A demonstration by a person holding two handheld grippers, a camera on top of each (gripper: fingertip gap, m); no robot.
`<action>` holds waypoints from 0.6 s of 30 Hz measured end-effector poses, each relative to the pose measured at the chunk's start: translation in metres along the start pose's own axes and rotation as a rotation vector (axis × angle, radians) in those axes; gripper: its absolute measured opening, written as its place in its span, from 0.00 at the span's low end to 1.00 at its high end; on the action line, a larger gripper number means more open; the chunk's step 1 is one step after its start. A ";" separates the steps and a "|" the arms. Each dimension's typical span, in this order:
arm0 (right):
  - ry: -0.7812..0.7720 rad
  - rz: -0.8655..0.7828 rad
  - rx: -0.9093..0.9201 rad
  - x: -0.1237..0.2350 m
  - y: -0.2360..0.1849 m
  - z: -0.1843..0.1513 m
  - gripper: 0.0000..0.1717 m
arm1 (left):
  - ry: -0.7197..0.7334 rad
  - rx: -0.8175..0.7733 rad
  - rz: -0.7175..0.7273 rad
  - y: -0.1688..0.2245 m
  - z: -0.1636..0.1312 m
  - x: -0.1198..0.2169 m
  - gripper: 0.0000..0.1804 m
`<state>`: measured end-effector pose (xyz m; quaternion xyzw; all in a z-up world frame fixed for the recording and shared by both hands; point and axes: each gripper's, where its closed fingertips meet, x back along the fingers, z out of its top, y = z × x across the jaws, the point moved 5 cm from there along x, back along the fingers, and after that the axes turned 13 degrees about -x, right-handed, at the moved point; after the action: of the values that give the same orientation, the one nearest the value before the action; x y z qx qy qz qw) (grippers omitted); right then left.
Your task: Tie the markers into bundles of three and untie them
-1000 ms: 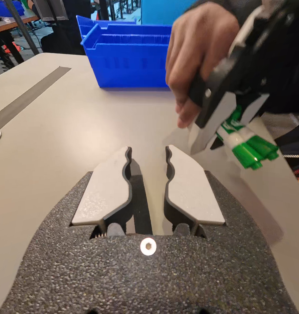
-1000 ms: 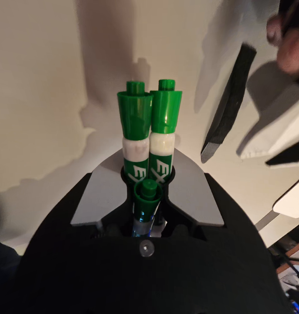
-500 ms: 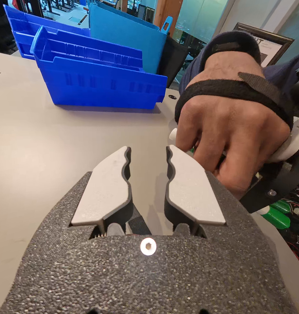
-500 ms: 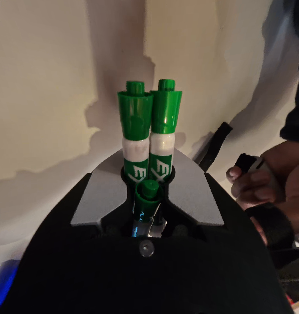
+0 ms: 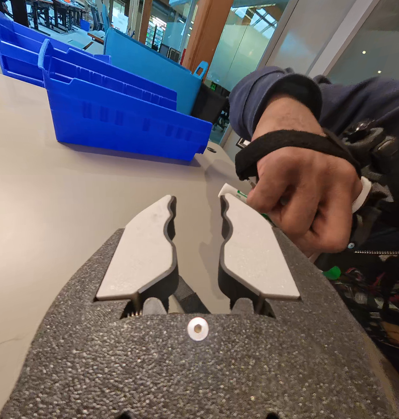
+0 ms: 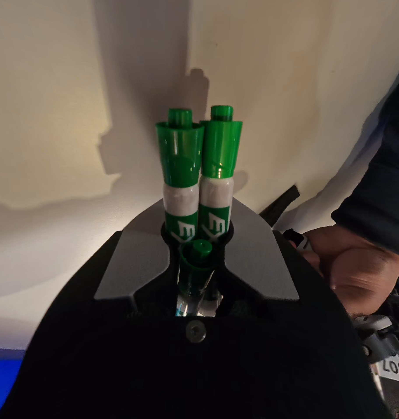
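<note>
Left wrist view: the left claw [image 5: 198,199], grainy grey, wavy-edged, stands apart over the smooth counter [image 5: 80,204].

Right wrist view: the right claw [image 6: 196,229] clamps glossy green-capped markers [image 6: 197,181]; their barrels are hidden.

it looked like an open-plan office or lab: a pale grey desk [image 5: 58,204] carried blue plastic storage bins [image 5: 117,122], with glass partitions [image 5: 239,43], a wooden column [image 5: 205,29] and more desks [image 5: 96,36] behind.
</note>
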<state>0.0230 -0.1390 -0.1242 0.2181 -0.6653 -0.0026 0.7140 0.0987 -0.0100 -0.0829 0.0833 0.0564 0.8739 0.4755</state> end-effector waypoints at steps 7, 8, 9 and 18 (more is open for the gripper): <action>0.021 -0.057 0.080 0.005 -0.003 0.008 0.24 | -0.066 0.059 0.019 0.008 -0.007 -0.014 0.07; 0.028 -0.063 0.087 0.005 -0.003 0.009 0.24 | -0.080 0.053 -0.005 0.013 -0.009 -0.017 0.05; 0.034 -0.066 0.093 0.006 -0.004 0.011 0.24 | -0.096 0.043 -0.025 0.017 -0.012 -0.020 0.04; 0.056 -0.061 0.101 0.006 -0.006 0.016 0.24 | -0.191 -0.038 -0.098 0.038 -0.019 -0.037 0.00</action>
<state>0.0101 -0.1511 -0.1199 0.2739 -0.6373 0.0153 0.7201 0.0837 -0.0622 -0.0980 0.1543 -0.0016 0.8388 0.5222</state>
